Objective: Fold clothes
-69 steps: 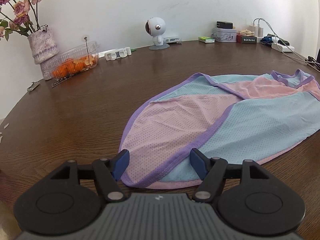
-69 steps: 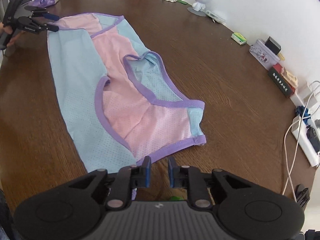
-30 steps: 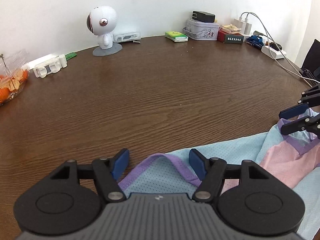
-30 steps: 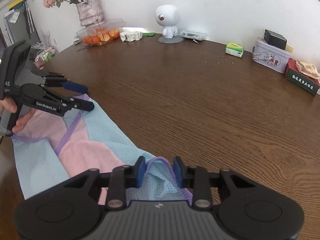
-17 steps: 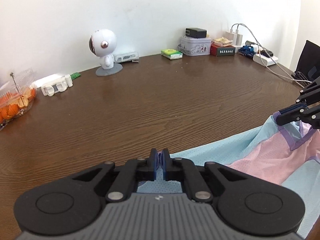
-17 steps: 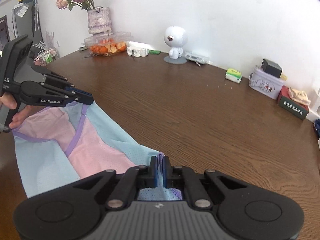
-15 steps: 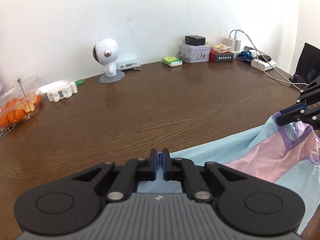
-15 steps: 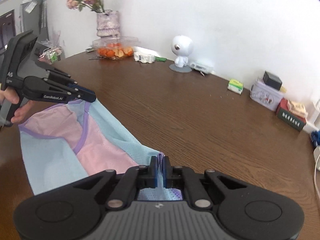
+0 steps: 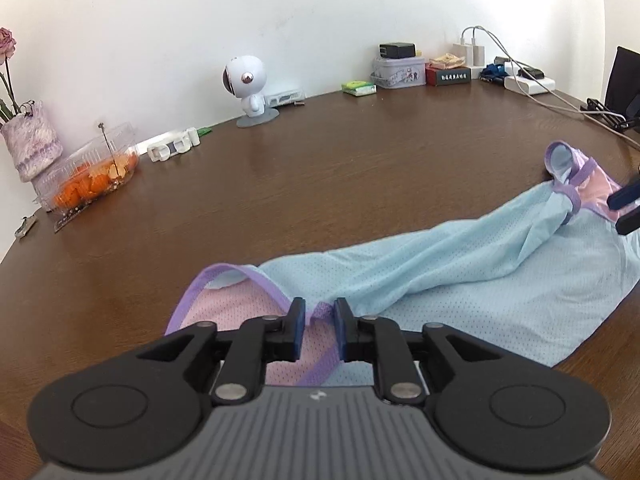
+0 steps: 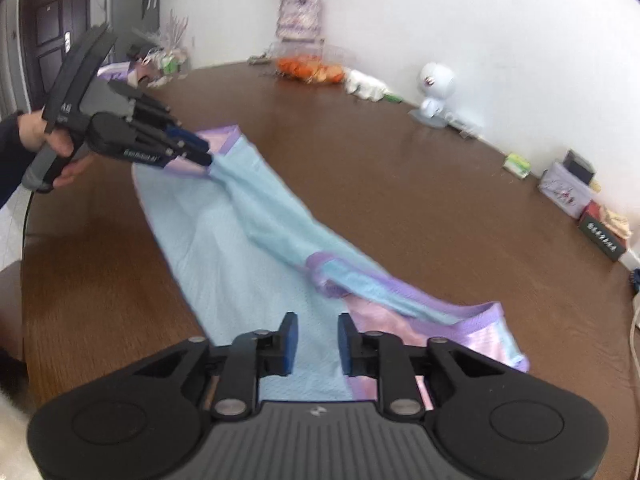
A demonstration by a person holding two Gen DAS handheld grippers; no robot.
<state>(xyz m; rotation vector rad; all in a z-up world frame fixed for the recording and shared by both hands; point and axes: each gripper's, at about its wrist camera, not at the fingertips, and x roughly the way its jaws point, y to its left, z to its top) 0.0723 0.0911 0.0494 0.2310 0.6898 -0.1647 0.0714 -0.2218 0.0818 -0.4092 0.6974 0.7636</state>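
Garment: a mesh top [image 9: 472,268] in light blue and pink with purple trim lies folded lengthwise into a long strip on the brown wooden counter [image 9: 320,168], stretching from one gripper to the other.
Left gripper: the left gripper [image 9: 316,320] sits low over its end of the top, its fingers [image 9: 295,330] parted by a narrow gap with a purple-trimmed edge standing up between them. In the right wrist view the left gripper [image 10: 202,154] looks closer together around that edge, but the picture is blurred, so I cannot tell whether the cloth is pinched or just released.
Right gripper: the right gripper [image 10: 314,342] has its fingers [image 10: 289,344] apart, nothing between them, poised just above the blue and pink cloth at its end; its blue tips show at the far right edge of the left wrist view [image 9: 626,204].
Fold: a purple strap loop [image 9: 560,160] stands up at the far end, and the blue panel is bunched into long creases along the strip.
Back edge of the counter: a white robot figure [image 9: 248,88], a clear box of orange pieces [image 9: 90,178], a vase [image 9: 32,144], a tin [image 9: 398,70] and a power strip [image 9: 528,82] line the wall.
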